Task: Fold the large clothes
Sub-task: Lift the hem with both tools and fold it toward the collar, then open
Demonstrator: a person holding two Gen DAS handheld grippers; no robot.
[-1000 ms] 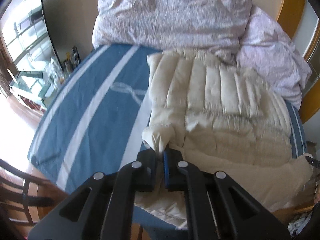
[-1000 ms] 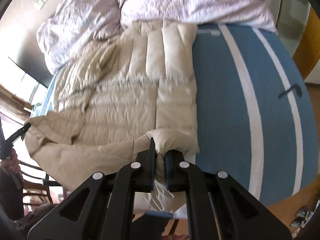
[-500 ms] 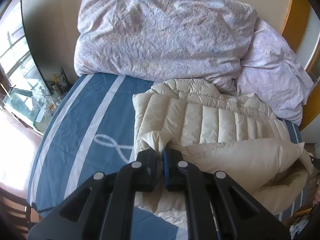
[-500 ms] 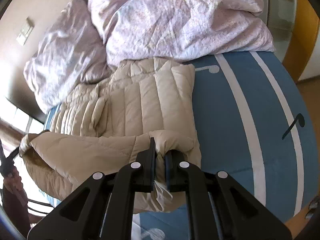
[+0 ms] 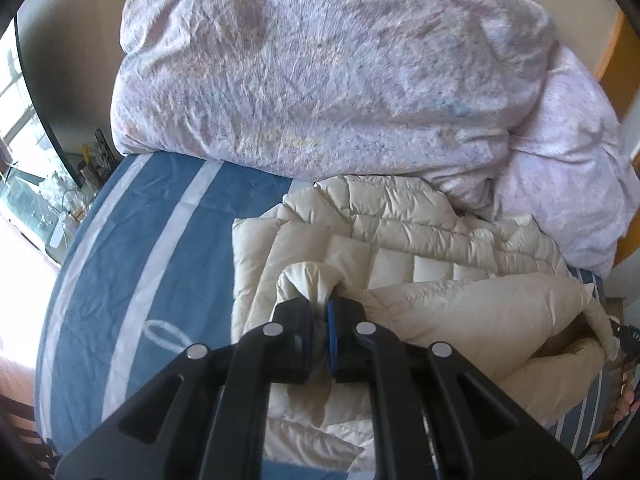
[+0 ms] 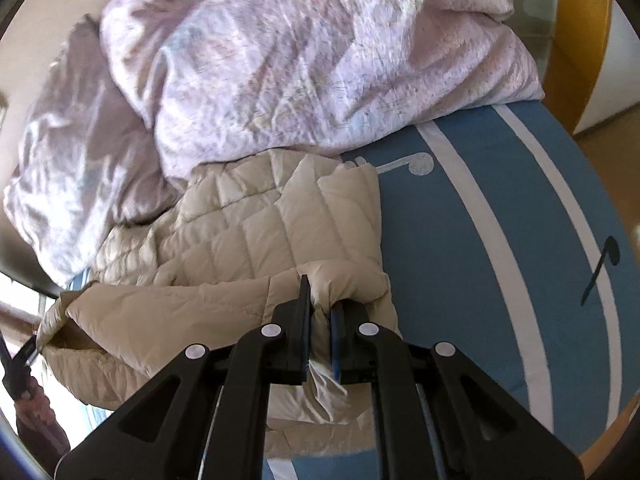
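Observation:
A cream quilted down jacket (image 5: pixel 432 248) (image 6: pixel 248 236) lies on the blue bed sheet (image 5: pixel 132 264) (image 6: pixel 472 264), its near edge lifted and doubled over the rest. My left gripper (image 5: pixel 323 307) is shut on a bunched corner of that edge at the jacket's left side. At the opposite corner my right gripper (image 6: pixel 320 312) is shut on a puffed fold. The lifted hem stretches between the two grippers as a smooth roll. The jacket's far end reaches the duvet.
A crumpled lilac duvet (image 5: pixel 328 76) (image 6: pixel 304 64) is heaped at the head of the bed, just beyond the jacket. White stripes and music notes (image 6: pixel 600 268) mark the sheet. A glass side table (image 5: pixel 44 204) with small items stands left of the bed. A hand (image 6: pixel 32 408) shows at lower left.
Both grippers carried the jacket's near edge away from the bed's foot toward the duvet, folding it over the body. The duvet now looms larger and less flat jacket shows ahead.

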